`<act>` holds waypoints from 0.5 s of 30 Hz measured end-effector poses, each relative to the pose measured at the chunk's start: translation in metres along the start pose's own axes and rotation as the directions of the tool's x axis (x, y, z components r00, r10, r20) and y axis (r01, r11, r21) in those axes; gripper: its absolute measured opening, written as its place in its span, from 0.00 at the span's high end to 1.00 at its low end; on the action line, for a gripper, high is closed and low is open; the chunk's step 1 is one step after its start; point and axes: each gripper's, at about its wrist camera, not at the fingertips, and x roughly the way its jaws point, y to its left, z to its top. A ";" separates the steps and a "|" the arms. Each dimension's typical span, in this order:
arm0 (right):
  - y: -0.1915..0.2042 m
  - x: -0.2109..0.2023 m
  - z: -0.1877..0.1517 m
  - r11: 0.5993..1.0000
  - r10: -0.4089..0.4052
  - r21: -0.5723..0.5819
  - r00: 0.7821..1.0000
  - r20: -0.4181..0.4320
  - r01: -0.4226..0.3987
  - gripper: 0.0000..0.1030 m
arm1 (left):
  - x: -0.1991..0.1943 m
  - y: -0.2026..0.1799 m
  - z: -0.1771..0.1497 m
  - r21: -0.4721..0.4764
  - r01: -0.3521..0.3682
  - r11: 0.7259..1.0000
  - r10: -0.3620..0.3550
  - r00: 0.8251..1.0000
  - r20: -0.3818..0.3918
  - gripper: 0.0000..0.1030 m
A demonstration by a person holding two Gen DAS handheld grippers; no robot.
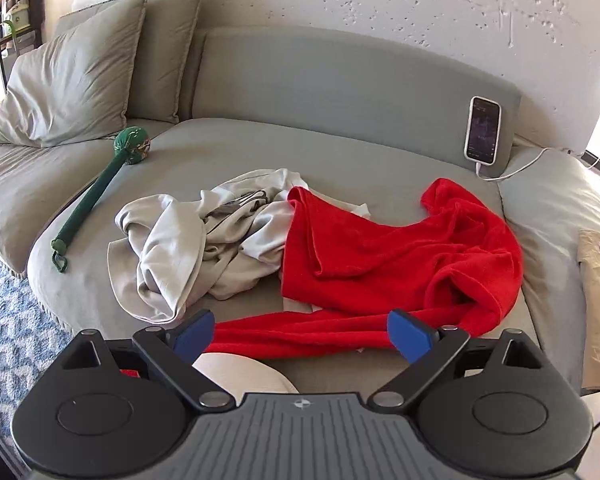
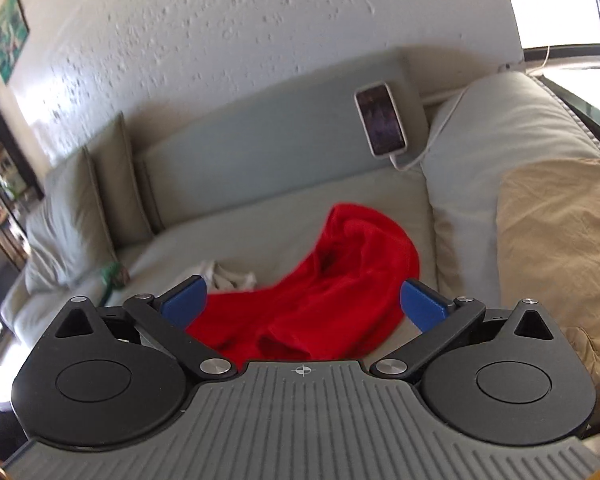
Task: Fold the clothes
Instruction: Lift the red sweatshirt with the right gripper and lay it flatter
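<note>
A crumpled red garment (image 1: 388,256) lies on the grey sofa seat (image 1: 300,148), one long sleeve stretched toward the front edge. A crumpled light grey garment (image 1: 188,240) lies to its left, touching it. My left gripper (image 1: 302,334) is open, above the red sleeve near the seat's front edge, holding nothing. In the right wrist view the red garment (image 2: 332,280) fills the middle, with a bit of the pale garment (image 2: 228,274) behind it. My right gripper (image 2: 302,304) is open and empty, above the red garment's near part.
A phone (image 1: 482,130) on a white cable leans against the sofa back; it also shows in the right wrist view (image 2: 382,118). A green stick toy (image 1: 100,184) lies at the left. Cushions (image 1: 72,80) stand at the back left. A tan cloth (image 2: 560,248) lies on the right armrest. A patterned rug (image 1: 8,320) covers the floor.
</note>
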 end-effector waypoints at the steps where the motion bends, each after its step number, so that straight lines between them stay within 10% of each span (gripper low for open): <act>1: 0.000 0.007 -0.005 1.000 -0.004 -0.031 1.000 -0.028 0.003 0.16 | 0.001 -0.001 0.000 -0.002 -0.012 1.000 0.012 1.000 -0.003 0.09; 15: 0.004 0.129 -0.055 0.979 -0.112 -0.194 0.954 -0.277 0.058 0.30 | 0.041 -0.019 -0.005 0.059 0.011 0.998 -0.005 0.994 -0.111 0.15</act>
